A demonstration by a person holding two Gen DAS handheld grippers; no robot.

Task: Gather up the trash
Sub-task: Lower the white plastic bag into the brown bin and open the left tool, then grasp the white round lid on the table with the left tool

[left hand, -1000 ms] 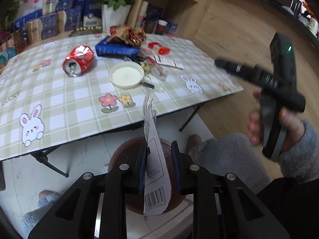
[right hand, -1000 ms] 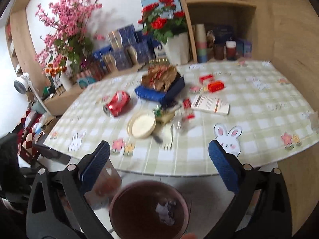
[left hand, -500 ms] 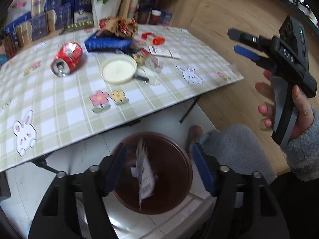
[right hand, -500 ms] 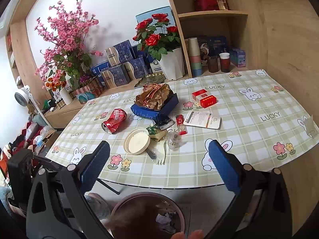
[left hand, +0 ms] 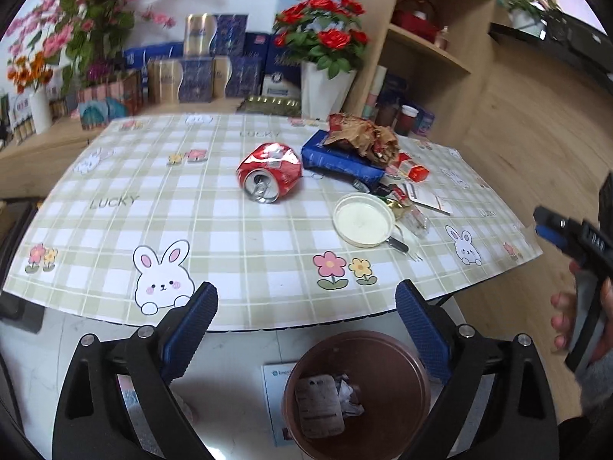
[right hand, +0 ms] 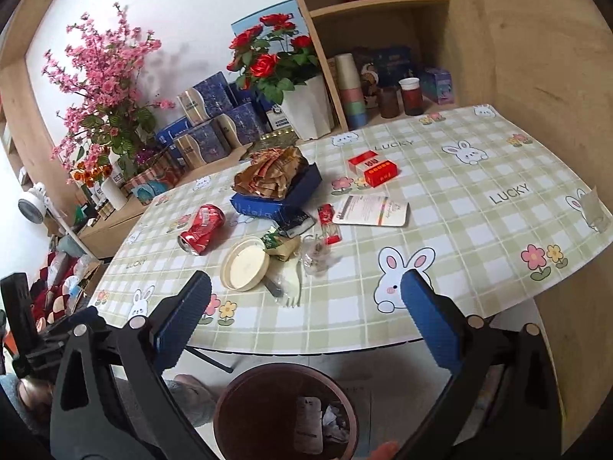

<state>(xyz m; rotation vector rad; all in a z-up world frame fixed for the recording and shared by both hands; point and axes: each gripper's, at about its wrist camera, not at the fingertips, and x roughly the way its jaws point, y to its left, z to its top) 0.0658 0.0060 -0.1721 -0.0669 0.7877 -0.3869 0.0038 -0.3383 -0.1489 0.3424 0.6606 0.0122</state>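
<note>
paper tag (left hand: 320,404) now in bin (left hand: 383,339), left gripper (left hand: 306,320) opening, empty

We note even, soft indoor light in both wrist views, bright enough for colours to read clearly; its source is out of frame. The white wall (right hand: 184,11) at the far side carries faint grey shadows cast by the pink blossom branches (right hand: 103,88). The table (left hand: 214,226) is evenly lit, without harsh glare. Fisheye distortion is strong: the table edge bows, the shelf unit (right hand: 383,50) leans, and black vignette fills the corners. In the left view the far left flowers and the right-hand floor (left hand: 536,115) are smeared by blur. The right view is sharper.
</note>
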